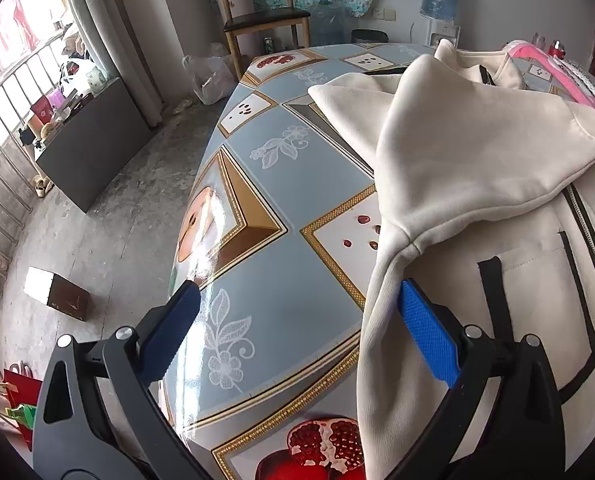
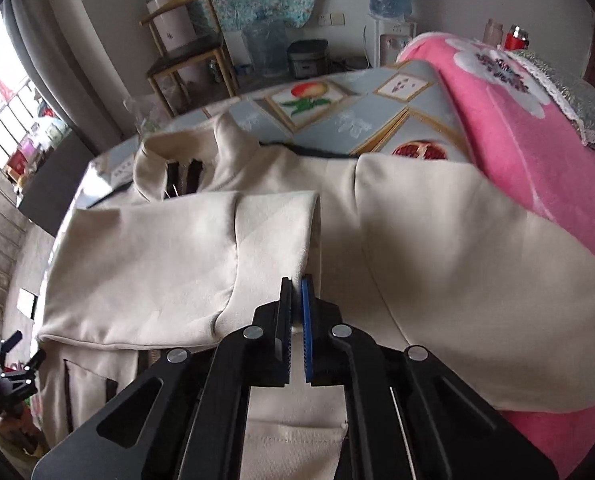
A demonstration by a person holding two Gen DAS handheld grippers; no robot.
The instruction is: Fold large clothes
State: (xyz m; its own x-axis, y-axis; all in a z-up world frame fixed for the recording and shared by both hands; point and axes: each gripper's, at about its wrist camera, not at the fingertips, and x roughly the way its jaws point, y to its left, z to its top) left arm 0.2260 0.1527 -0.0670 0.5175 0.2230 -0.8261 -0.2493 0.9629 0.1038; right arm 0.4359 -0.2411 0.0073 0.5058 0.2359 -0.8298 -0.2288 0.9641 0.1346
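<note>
One cream zip-up jacket (image 2: 437,264) lay face up on the table (image 1: 297,184), spread from the near edge toward the far one, collar (image 2: 185,160) at the far side. I judged the fold partly done: one sleeve (image 2: 169,256) was already laid across the chest, its cuff (image 2: 281,232) reaching the middle. The other sleeve's state I could not tell; the body was not yet folded over, and that seemed the bulk of what was left.

My right gripper (image 2: 296,320) had its fingers nearly together. A sliver of pale cloth showed between the pads just under the cuff edge, so I read it as pinching the jacket there, though the blur left some doubt. My left gripper (image 1: 297,328) hung with fingers wide, one over the bare tablecloth, the other resting at the jacket's side edge, nothing held.

Count: one jacket, two grippers, one pink blanket (image 2: 537,168) along the table's right side, one wooden chair (image 1: 257,12), one water dispenser (image 1: 441,4).
</note>
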